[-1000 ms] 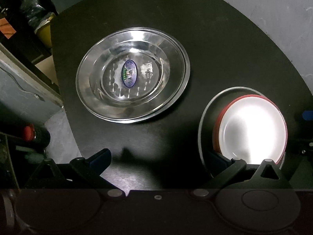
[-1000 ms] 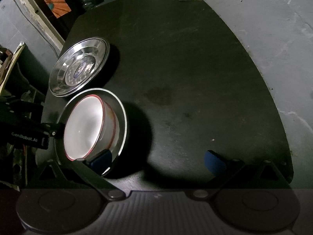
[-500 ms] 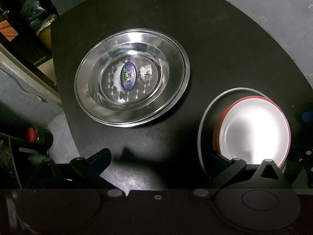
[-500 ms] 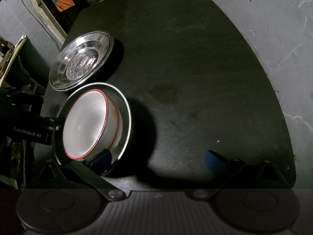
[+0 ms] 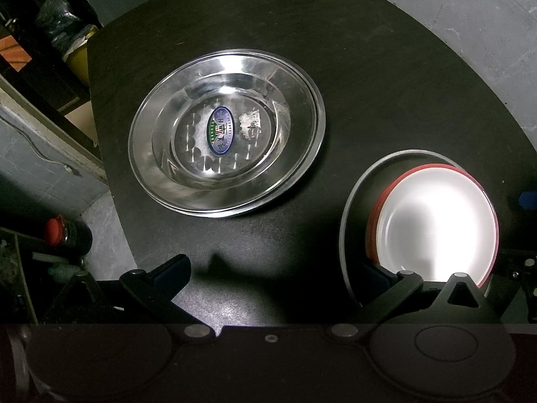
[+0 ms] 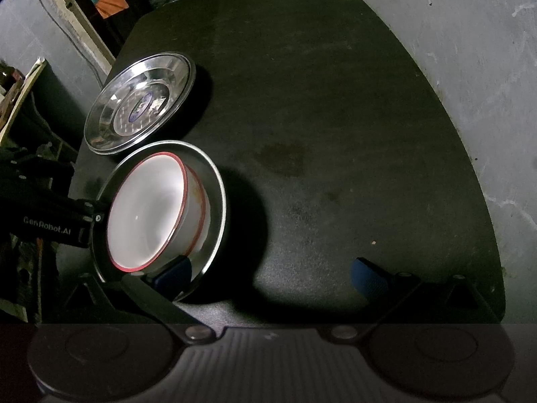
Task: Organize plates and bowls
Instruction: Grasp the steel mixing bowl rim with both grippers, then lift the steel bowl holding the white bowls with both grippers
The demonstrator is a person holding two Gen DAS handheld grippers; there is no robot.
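A steel plate point(image 5: 228, 127) with an oval sticker lies on the round black table point(image 5: 386, 77); it also shows in the right wrist view point(image 6: 141, 104). To its right a white bowl with a red rim point(image 5: 436, 225) sits in a second steel plate point(image 5: 349, 215). In the right wrist view the bowl point(image 6: 147, 215) and its plate point(image 6: 216, 201) look raised and tilted above the table. My left gripper point(image 5: 272, 272) is open, its right finger at that plate's rim. My right gripper point(image 6: 268, 275) is open, its left finger by the plate's near edge.
The table's left edge drops to a grey floor with a dark bottle with a red cap point(image 5: 67, 235) and cluttered shelves point(image 5: 40, 33). A grey concrete floor point(image 6: 470, 50) lies to the right of the table.
The bowl and its steel plate have shifted slightly toward the right gripper and appear more tilted. The stickered plate has stayed in place.
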